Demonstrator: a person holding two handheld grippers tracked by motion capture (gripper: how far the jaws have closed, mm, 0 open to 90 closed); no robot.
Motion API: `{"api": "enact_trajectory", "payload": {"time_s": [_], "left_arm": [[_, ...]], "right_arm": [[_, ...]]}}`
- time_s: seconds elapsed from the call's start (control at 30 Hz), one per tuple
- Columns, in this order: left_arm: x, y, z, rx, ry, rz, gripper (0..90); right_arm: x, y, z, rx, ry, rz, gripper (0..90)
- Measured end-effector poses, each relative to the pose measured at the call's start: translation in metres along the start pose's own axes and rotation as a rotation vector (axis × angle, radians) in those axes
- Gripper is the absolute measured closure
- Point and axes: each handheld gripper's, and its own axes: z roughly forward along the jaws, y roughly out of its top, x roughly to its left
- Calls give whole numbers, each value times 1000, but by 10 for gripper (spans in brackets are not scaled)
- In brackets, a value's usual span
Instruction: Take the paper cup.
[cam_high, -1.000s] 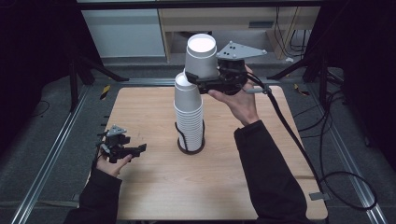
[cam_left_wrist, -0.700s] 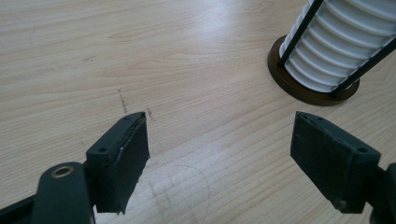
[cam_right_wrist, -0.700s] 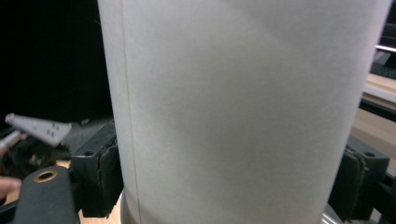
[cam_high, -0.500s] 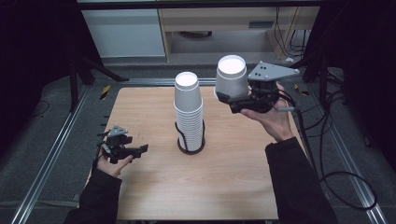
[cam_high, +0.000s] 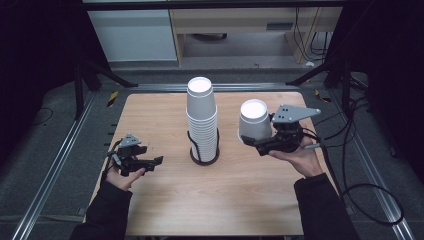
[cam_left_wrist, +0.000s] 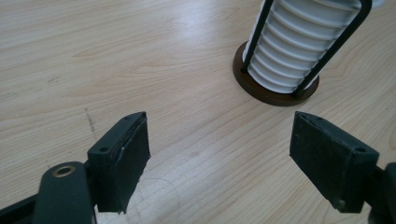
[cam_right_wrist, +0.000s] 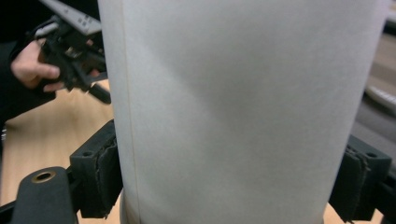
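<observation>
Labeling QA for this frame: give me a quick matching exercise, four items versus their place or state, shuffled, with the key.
Column 1:
1. left tongs
2. right tongs
3. cup stack
4. single cup

Column 2:
A. upside down, gripped right of the stack
B. standing in a dark wire holder at mid-table
C. open, nothing between the jaws
D. shut on a white cup

Pairs: 1-C, 2-D, 3-B, 4-A

L tongs (cam_high: 150, 163) open, resting low in hand, R tongs (cam_high: 257, 145) clamped, forearm angled inward
</observation>
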Motion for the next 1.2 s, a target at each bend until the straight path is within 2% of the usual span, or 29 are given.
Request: {"api": "enact_trajectory", "payload": {"time_s": [0.13,0.23,0.37,0.4,0.5,0.73,1.0,1.13,1.2], "left_arm": [[-5,1,2,2,-13,12,194],[-9,3,2,1,-25,23,194],[-15,6,2,-3,-52,46,195],[-16,6,2,-2,-59,55,195],[-21,9,0,-5,-85,79,196],[-33,15,-3,-18,-142,132,195],[-53,24,-7,-22,-198,197,190],[-62,28,-8,-24,-230,219,187],[-66,31,-8,-23,-250,231,184]], "right_arm": [[2,-20,1,10,21,15,147],[0,-30,2,42,29,18,150],[1,-40,4,61,62,19,153],[2,-43,7,64,86,18,153],[4,-45,11,85,105,9,153],[15,-52,29,129,217,-36,148],[27,-50,44,173,300,-87,148],[30,-50,49,203,318,-105,148],[31,-49,51,201,332,-107,149]]}}
